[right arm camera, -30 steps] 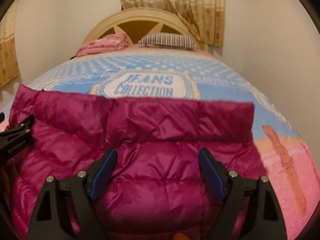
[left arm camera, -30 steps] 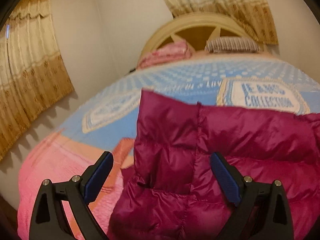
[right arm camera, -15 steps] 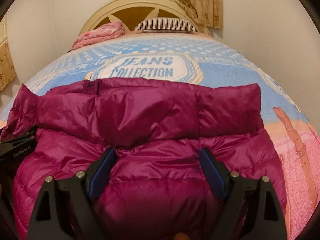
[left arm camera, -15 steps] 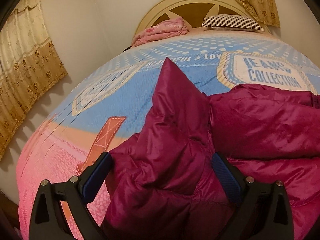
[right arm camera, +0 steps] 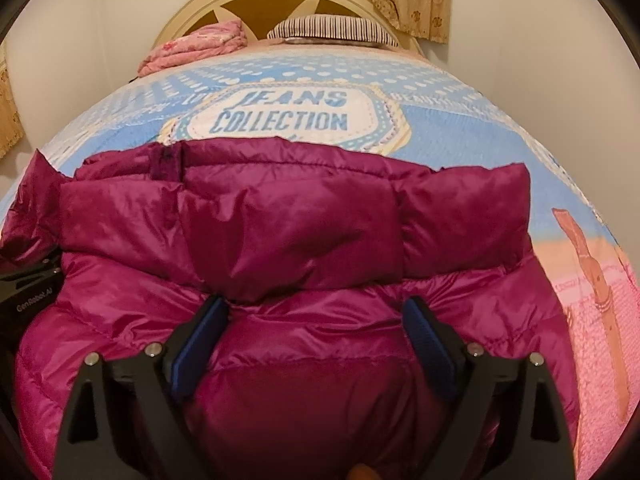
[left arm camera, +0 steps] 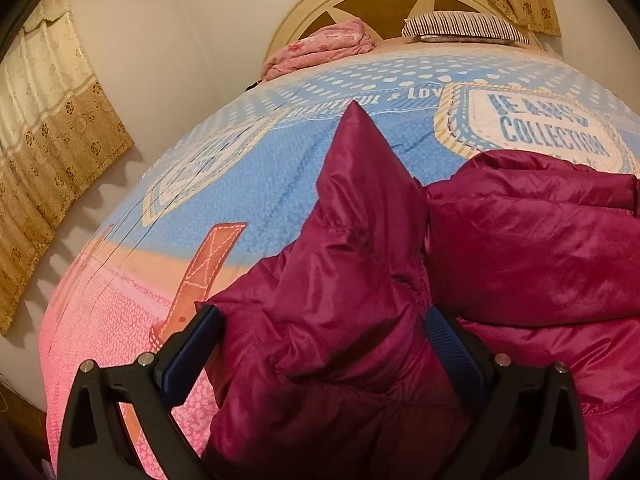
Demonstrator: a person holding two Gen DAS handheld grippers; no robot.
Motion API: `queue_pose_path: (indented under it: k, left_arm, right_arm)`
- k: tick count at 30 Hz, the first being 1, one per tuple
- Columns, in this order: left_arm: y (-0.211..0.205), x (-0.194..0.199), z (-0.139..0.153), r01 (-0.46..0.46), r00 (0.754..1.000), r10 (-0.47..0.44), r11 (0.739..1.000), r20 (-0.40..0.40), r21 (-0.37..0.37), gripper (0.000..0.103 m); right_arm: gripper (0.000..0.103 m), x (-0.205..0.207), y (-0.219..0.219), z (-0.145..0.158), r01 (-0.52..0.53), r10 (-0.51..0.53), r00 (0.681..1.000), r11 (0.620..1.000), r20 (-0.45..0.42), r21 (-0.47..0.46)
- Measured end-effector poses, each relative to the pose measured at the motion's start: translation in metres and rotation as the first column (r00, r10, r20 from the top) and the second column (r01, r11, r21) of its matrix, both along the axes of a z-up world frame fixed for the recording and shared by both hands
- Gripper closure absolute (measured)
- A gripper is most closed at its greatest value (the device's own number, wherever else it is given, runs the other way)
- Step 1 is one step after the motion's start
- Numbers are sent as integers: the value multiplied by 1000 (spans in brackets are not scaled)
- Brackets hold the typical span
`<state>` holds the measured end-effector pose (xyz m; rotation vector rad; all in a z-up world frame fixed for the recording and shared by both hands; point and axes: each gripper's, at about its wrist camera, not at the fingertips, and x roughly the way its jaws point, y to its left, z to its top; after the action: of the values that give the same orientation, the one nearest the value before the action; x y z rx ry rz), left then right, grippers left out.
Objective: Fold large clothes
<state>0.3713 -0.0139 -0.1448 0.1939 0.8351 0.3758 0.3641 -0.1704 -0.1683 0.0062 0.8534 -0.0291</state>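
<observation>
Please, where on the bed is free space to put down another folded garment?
Free bedspread lies between the magenta puffer jacket and the striped pillow, and left of the jacket near the printed strap. The near end is crowded by the jacket; the head end holds a pink blanket.

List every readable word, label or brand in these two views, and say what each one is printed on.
"JEANS COLLECTION": white badge printed on the bedspread.
"BEAUTIFUL & LOV", cut off by the badge: blue band of the bedspread, left wrist view.
"GenRobot.AI": body of the left hand-held gripper, at the left edge of the right wrist view.
Small script under the badge lettering: hidden by the magenta puffer jacket, unreadable.
No numbers or signs.
</observation>
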Motion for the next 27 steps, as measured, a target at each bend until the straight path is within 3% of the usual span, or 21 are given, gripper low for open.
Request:
queue_pose_path:
  k: [18,22,25,27]
  left_arm:
    - [-3,2,-2,-5,1000,5,1000,2,24,1]
    - [6,-8,10,-11,1000,10,999,-5,-39,1]
    - [17,-48,44,8,995,6,991,103,-135,1]
    - [16,-79,59,29,984,-11,995,177,-100,1]
  right_arm:
    - [10,2,2,-1,-1,1,1000,1000,-18,-10]
    - [10,-16,7,17,-14,14,1000,1000,-1,-8]
    - [10,-44,18,37,-70,69,997,997,40,26]
    - [10,-68,33,45,-102,102,992,995,75,-11]
